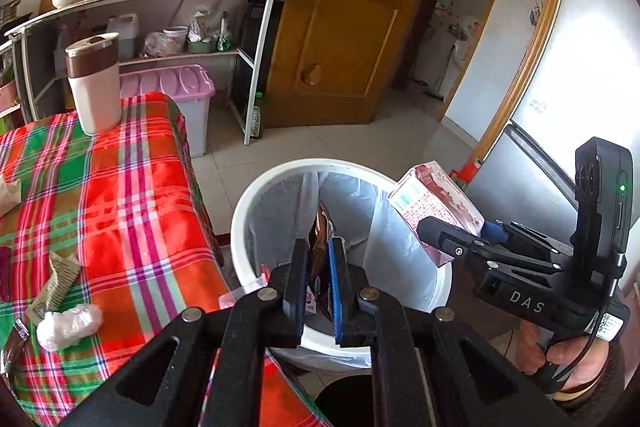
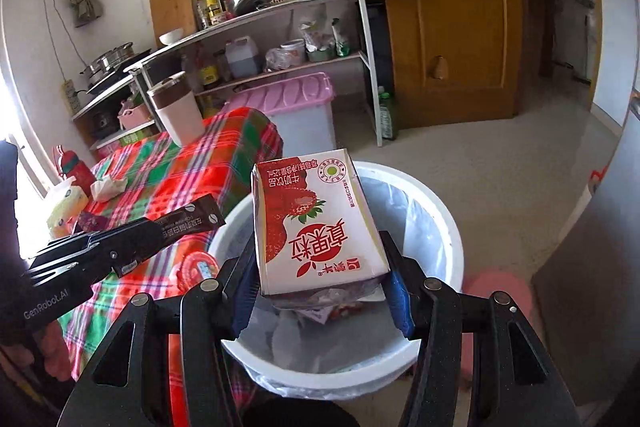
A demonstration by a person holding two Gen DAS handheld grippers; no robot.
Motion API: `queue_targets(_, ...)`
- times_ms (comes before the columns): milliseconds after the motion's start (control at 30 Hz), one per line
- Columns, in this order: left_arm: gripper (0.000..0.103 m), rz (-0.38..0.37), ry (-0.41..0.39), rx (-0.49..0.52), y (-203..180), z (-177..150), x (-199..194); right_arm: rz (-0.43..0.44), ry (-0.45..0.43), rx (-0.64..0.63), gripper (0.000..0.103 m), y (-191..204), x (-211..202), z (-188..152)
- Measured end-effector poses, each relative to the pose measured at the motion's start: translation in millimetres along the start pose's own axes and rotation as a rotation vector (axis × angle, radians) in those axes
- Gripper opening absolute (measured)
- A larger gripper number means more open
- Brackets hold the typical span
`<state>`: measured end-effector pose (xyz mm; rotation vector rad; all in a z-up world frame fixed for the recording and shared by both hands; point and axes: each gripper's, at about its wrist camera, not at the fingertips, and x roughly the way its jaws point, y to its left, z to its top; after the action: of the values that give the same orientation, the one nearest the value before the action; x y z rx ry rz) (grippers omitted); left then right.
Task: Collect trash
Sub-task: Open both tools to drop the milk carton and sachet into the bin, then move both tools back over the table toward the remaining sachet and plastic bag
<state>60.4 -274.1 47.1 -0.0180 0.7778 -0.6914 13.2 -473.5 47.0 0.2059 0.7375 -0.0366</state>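
The left tool (image 1: 318, 291) is clamped on a brown coffee sachet (image 1: 320, 247) over the white lined trash bin (image 1: 256, 195). The right tool (image 2: 320, 291) is clamped on a strawberry milk carton (image 2: 316, 223) above the same bin. On the plaid-clothed table (image 1: 120, 195) lie a crumpled wrapper (image 1: 56, 283) and a plastic wad (image 1: 68, 323), near a tumbler (image 1: 96, 83). A pink-lidded storage box (image 1: 180, 87) stands behind.

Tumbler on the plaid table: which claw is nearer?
Left. The left claw, shut on a brown sachet, hangs between tumbler and bin; the right claw, gripping the milk carton, is over the bin's far side.
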Motion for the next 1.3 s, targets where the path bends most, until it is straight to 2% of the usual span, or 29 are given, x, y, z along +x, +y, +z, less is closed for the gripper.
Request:
queue_targets(333, 0.011, -0.012, 0.056, 0.029, -22, -2, 26, -0.061, 0.078, 0.033, 0.056, -26, 24, -9)
queue_targets(433, 0.023, 0.007, 0.059, 0.031, -19, -1, 29, -0.066, 0.091, 0.047, 0.056, -29, 29, -10)
queue_targets(467, 0.031, 0.012, 0.058, 0.028, -18, -1, 29, -0.069, 0.092, 0.048, 0.056, -30, 29, -10)
queue_targets(567, 0.035, -0.001, 0.053, 0.015, -14, 1, 28, -0.085, 0.09, 0.046, 0.06, -29, 30, -12)
queue_targets(633, 0.039, 0.024, 0.038, 0.026, -13, 1, 23, -0.084, 0.09, 0.049, 0.063, -28, 29, -13)
queue_targets(700, 0.049, 0.031, 0.025, 0.021, -8, 2, 16, -0.078, 0.083, 0.048, 0.063, -26, 27, -13)
queue_targets(767, 0.049, 0.018, 0.01, 0.008, 0, 1, 6, -0.081, 0.076, 0.041, 0.064, -23, 25, -13)
queue_targets(1167, 0.058, 0.13, -0.086, -0.096, 62, -15, -54, -0.016, 0.039, -0.024, 0.064, 23, 15, -15)
queue_targets(1300, 0.058, 0.175, -0.091, -0.122, 82, -26, -66, 0.038, 0.028, -0.061, 0.064, 47, 15, -18)
